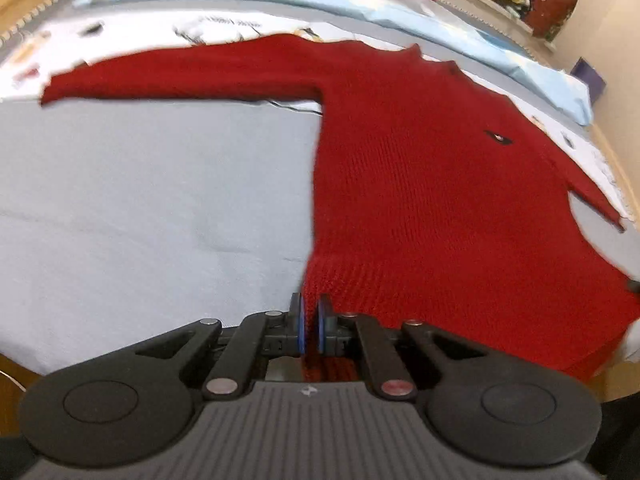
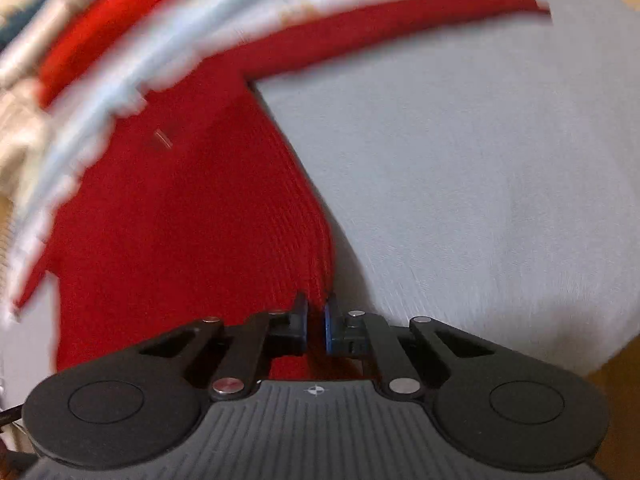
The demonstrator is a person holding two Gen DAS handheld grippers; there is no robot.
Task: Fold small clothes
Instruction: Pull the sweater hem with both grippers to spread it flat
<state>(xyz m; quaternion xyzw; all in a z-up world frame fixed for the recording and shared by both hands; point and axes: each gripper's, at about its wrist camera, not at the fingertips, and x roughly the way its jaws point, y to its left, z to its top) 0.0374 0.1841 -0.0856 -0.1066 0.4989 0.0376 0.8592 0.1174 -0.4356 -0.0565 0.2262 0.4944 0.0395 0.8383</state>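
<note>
sweater (image 1: 420, 184) lies flat on the sheet (image 1: 140, 200), its length running straight ahead from both claws; left claw (image 1: 311, 330) pinches its near left hem corner; right claw (image 2: 316, 330) pinches the right one.

Left gripper (image 1: 311, 326): bottom centre of its wrist view, angled steeply down, fingers (image 1: 298, 328) pinched nearly together on the red sweater (image 1: 420, 200) hem corner, knit visible between the blue pads. Right gripper (image 2: 316, 328): same spot in its own view, also pitched down, fingers (image 2: 330, 330) clamped on the sweater's other bottom corner. Linkage arms on both folded in tight.
</note>
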